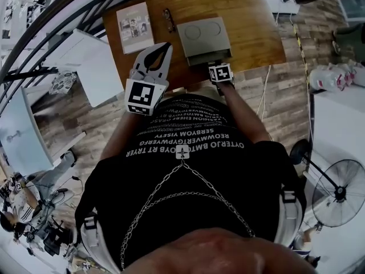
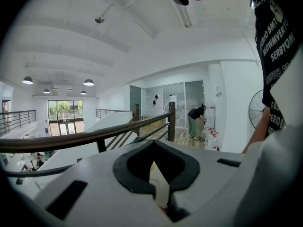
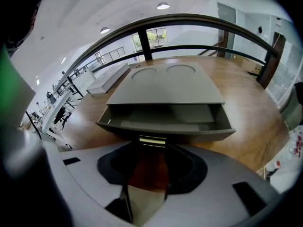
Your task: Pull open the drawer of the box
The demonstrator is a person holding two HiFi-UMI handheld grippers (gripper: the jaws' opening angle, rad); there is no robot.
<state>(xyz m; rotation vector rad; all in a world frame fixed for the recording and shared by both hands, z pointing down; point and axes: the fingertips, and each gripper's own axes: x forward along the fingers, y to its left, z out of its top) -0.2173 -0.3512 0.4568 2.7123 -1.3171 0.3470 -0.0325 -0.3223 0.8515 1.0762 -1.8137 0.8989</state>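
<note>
A flat grey box [image 1: 201, 35] [image 3: 165, 82] lies on the wooden table [image 1: 251, 21]. Its drawer [image 1: 211, 57] [image 3: 163, 122] stands partly pulled out toward me and shows an empty inside. At the drawer's front my right gripper [image 1: 217, 65] [image 3: 152, 146] points steeply down. Its jaws are closed on the small metal handle [image 3: 152, 140], which fills the gap between the tips. My left gripper [image 1: 166, 47] [image 2: 152, 144] hangs raised to the left of the box, off the table. It is shut, tips meeting, with nothing in it.
A booklet [image 1: 134, 27] and a pair of glasses [image 1: 168, 20] lie on the table left of the box. A dark railing [image 3: 189, 20] runs behind the table. A white desk [image 1: 91, 64] stands to the left, a floor fan [image 1: 339, 193] to the right.
</note>
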